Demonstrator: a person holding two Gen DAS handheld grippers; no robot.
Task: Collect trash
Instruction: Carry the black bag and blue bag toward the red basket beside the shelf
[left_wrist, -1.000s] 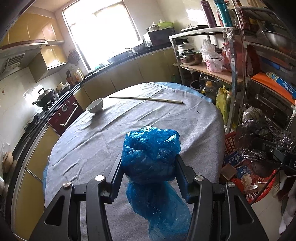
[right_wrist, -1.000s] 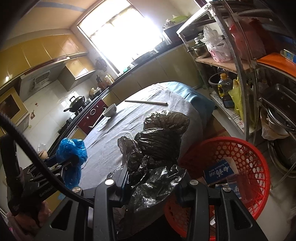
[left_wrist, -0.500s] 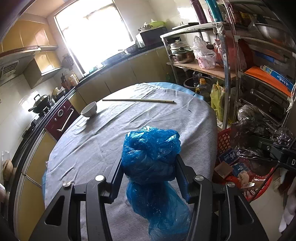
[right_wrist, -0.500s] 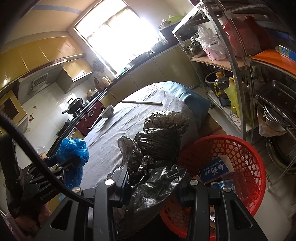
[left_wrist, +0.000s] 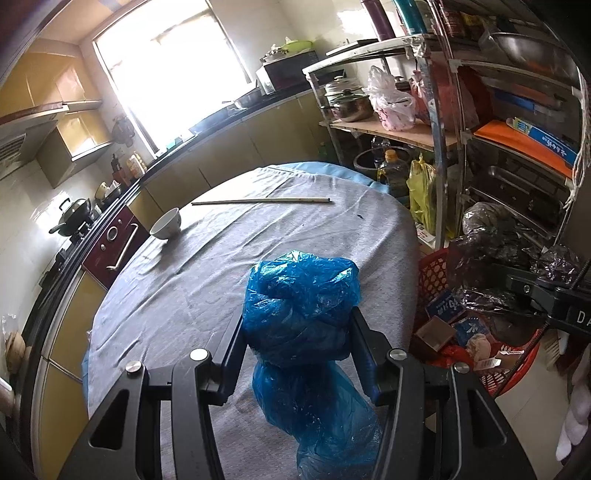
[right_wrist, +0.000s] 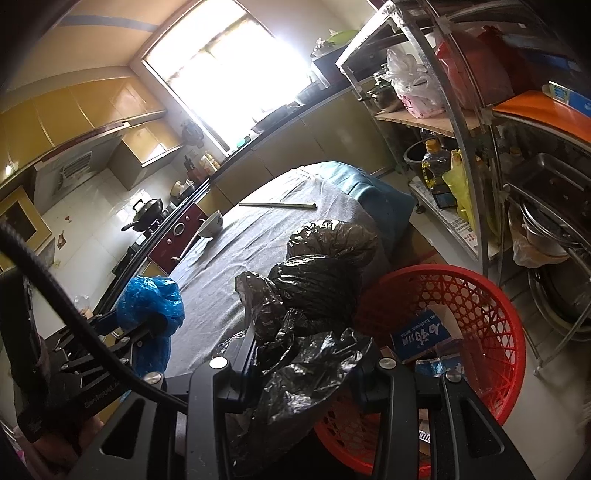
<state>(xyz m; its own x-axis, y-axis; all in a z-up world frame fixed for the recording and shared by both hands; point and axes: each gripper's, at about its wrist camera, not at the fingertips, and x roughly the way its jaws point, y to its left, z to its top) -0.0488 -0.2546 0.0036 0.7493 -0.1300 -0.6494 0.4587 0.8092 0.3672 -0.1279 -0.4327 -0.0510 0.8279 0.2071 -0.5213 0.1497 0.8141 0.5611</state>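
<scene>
Drifting sideways across the grey-clothed table, the left gripper has carried its load toward the red basket, which now shows more fully at the right edge of its view than a second ago; the right gripper has hardly shifted. The left jaws are pinching a crumpled blue plastic bag, its bulk bulging above the fingers and a tail hanging below them. The right jaws are clamped on a crumpled black plastic bag, which rises ahead of the fingers and spills down between them.

Just ahead of and below the right gripper, on the floor beside the table's edge, sits the basket, already holding a blue carton and other scraps. From the left gripper it lies off to the right, past the table edge, with the right gripper and its black bag in between.

Both bags look ready to be dropped into the basket. To do this well, the right hand should probably go first: push forward until the black bag hangs over the basket's middle rather than its near rim, then spread the jaws and let the loose film fall clear. Thin plastic may cling to the pads, so a small shake may help. The left hand should wait until the right is out of the way, then do likewise. A bowl and chopsticks far ahead on the table are likely not trash.
</scene>
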